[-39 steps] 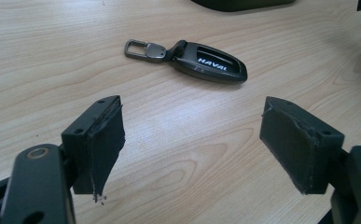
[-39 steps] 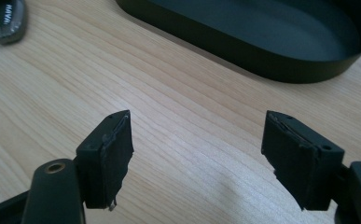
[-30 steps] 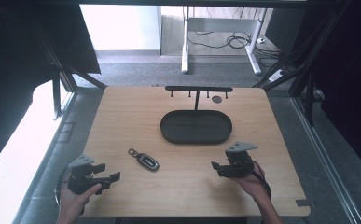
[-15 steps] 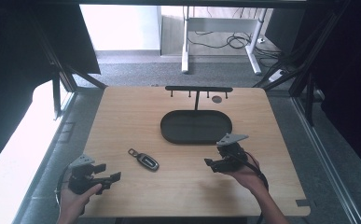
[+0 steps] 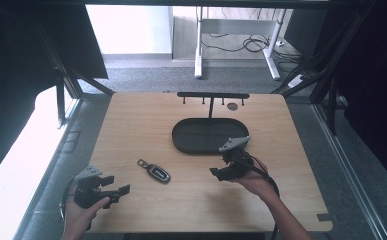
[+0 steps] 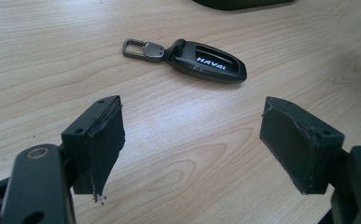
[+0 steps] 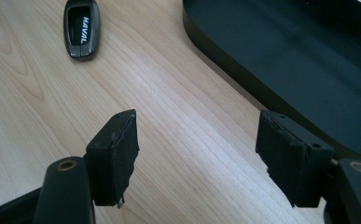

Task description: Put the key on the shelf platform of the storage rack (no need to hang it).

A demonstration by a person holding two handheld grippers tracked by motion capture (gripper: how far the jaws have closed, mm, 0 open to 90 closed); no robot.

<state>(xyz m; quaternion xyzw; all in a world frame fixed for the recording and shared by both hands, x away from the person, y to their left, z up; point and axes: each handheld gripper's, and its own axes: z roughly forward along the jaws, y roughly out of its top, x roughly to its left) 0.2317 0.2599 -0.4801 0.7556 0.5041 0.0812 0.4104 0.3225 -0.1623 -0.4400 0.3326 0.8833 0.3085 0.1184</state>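
A dark key fob [image 5: 155, 172] with a metal clip lies on the wooden table [image 5: 141, 120], left of centre. In the left gripper view the key fob [image 6: 206, 60] lies ahead of the jaws, lettering up. My left gripper [image 5: 117, 186] rests at the table's near-left corner, open and empty, as the left gripper [image 6: 192, 140] view confirms. My right gripper [image 5: 220, 173] hovers just in front of the black oval tray [image 5: 201, 142], pointing left toward the fob. The right gripper [image 7: 197, 149] is open; its jaws have just closed a little with nothing between them. Its view has the key fob [image 7: 81, 28] far left.
The tray [image 7: 308, 60] is empty and lies close on the right gripper's right. A black rack with hooks [image 5: 212, 95] stands at the table's far edge behind the tray, with a small dark disc [image 5: 232, 106] beside it. Bare wood separates the two grippers.
My right gripper has moved left and away from the near edge, up to the tray's front rim. The left gripper and the key fob have stayed put.
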